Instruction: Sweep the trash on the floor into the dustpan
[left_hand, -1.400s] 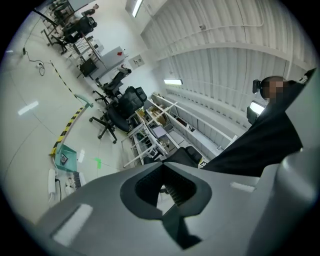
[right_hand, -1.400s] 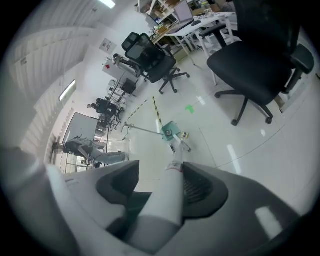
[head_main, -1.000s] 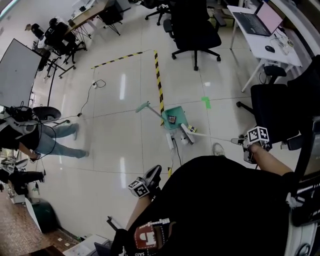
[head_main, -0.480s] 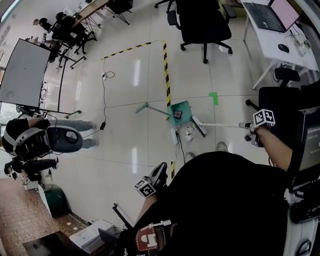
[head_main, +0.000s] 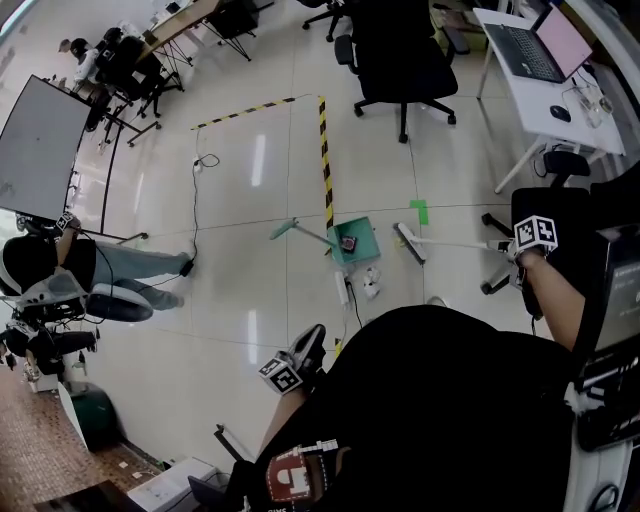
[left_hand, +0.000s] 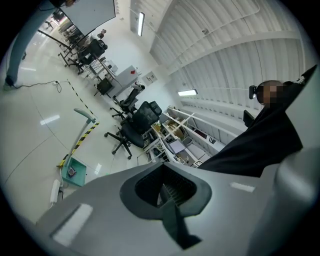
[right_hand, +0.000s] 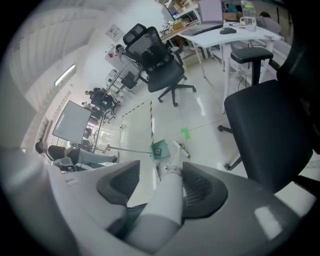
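Note:
A green dustpan (head_main: 353, 241) lies on the pale tiled floor, its long handle (head_main: 290, 229) pointing up-left and a small dark piece of trash (head_main: 347, 243) inside it. Crumpled white trash (head_main: 370, 284) lies just below the pan. My right gripper (head_main: 519, 254) is shut on the white broom handle (head_main: 462, 245); the broom head (head_main: 408, 243) rests right of the pan, apart from it. The right gripper view shows the handle (right_hand: 167, 195) between the jaws, running down toward the dustpan (right_hand: 159, 150). My left gripper (head_main: 300, 357) hangs low, shut and holding nothing; its view catches the dustpan (left_hand: 74, 172).
A white power strip (head_main: 343, 290) with a cable lies beside the trash. Yellow-black tape (head_main: 324, 160) runs up the floor, and a green mark (head_main: 419, 211) is nearby. Black office chairs (head_main: 400, 60), a desk with a laptop (head_main: 540, 50) and a chair (head_main: 545, 215) stand near my right hand. A person (head_main: 60, 280) is at far left.
The broom head has swung right, away from the dustpan and the white trash, with my right gripper still on the handle. The person at the left has shifted position.

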